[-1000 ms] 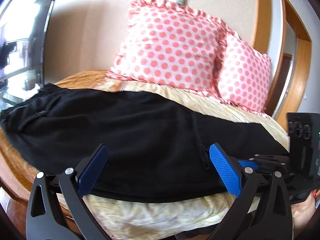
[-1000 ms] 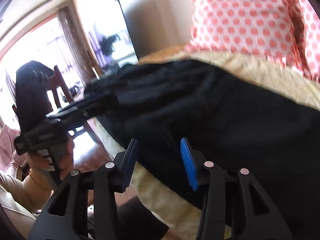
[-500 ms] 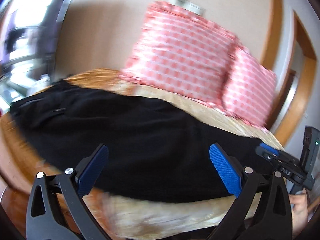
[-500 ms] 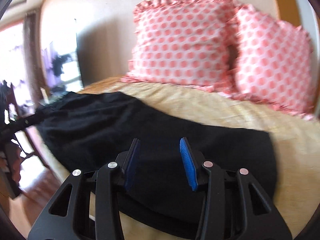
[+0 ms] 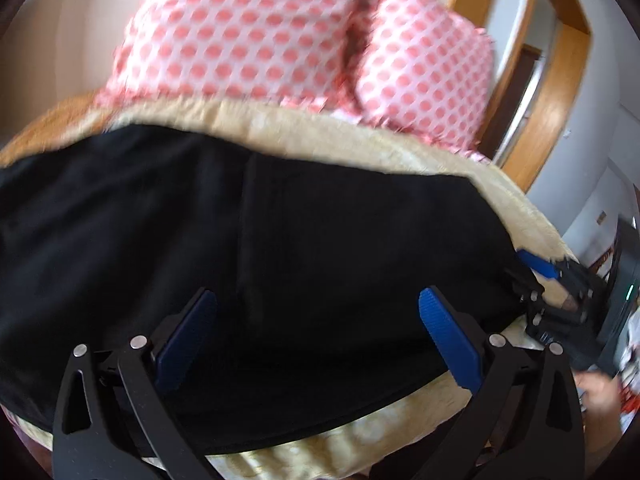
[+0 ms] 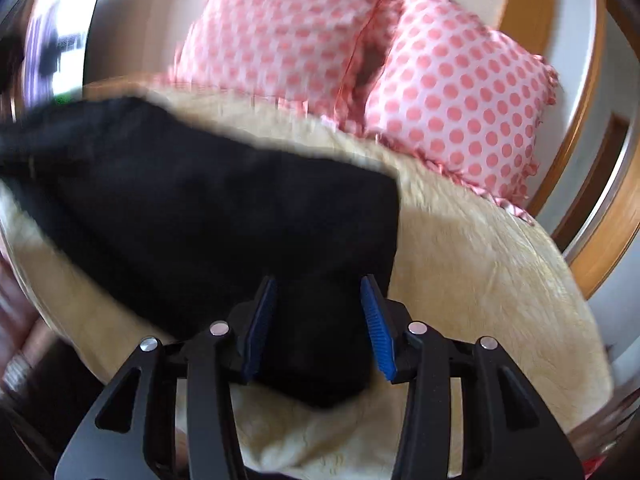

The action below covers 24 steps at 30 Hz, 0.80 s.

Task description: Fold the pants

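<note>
So the black pants are spread flat lengthwise across a cream blanket on the bed, fabric plain and dark, a faint seam running down the middle. Two pink polka-dot pillows sit behind them. The left tool is wide open, hanging over the near edge of the pants, nothing between its blue pads. The right tool is open too, narrower gap, sitting right at the end of the pants, with the cloth showing between the pads but not pinched.
</note>
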Motion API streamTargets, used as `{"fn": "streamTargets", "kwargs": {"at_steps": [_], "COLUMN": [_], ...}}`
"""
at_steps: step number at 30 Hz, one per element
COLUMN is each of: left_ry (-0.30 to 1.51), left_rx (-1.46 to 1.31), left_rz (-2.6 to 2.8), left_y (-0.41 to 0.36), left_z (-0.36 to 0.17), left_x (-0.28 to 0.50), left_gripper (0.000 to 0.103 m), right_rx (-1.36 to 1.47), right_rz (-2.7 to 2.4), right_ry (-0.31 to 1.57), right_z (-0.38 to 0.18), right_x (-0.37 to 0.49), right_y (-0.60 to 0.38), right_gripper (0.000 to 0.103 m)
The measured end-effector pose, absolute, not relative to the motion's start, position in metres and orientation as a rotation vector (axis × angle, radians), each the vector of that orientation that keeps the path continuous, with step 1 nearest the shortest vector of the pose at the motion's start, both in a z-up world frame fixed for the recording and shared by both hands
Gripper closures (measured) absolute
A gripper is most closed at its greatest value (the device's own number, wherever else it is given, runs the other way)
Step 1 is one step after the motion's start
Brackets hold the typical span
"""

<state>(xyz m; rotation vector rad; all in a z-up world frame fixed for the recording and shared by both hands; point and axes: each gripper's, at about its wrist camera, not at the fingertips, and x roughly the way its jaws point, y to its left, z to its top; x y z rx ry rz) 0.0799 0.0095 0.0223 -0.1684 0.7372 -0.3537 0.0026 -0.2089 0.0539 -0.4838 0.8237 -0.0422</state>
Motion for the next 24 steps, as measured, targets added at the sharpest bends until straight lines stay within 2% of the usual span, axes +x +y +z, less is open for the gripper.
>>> {"fn": "streamTargets", "kwargs": {"at_steps": [4, 7, 10, 17, 19, 24], "left_ry": [0.717, 0.646, 0.586, 0.547, 0.544, 0.541], "left_rx": [-0.165, -0.233, -0.235, -0.347, -0.39, -0.61], "left_rz": [-0.333, -0.323, -0.229, 0.042, 0.118, 0.198], "left_y": [0.015, 0.037, 0.058, 0.159, 0.193, 0.28], "left_z": [0.022, 0.033, 0.046, 0.063, 0.065, 0.061], "left_x": [0.073, 0.056, 0.042, 0.009, -0.001, -0.016], "left_gripper": [0.002, 0.002, 0.002, 0.002, 0.002, 0.002], "right_rx": [-0.459, -0.369, -0.331, -0.342, -0.369, -0.319], "right_rz": [-0.034, 0.11, 0.297, 0.48, 0.493, 0.508], "right_ry": [0.807, 0.722, 0.719, 0.798, 0.89, 0.893], "right_z": [0.066, 0.085, 0.079, 0.042, 0.027, 0.023], "right_x": [0.002, 0.0, 0.008, 0.04, 0.047, 0.048], "right_y": [-0.203, -0.178, -0.133, -0.046, -0.034, -0.036], "right_gripper": [0.056, 0.055, 0.046, 0.046, 0.046, 0.044]}}
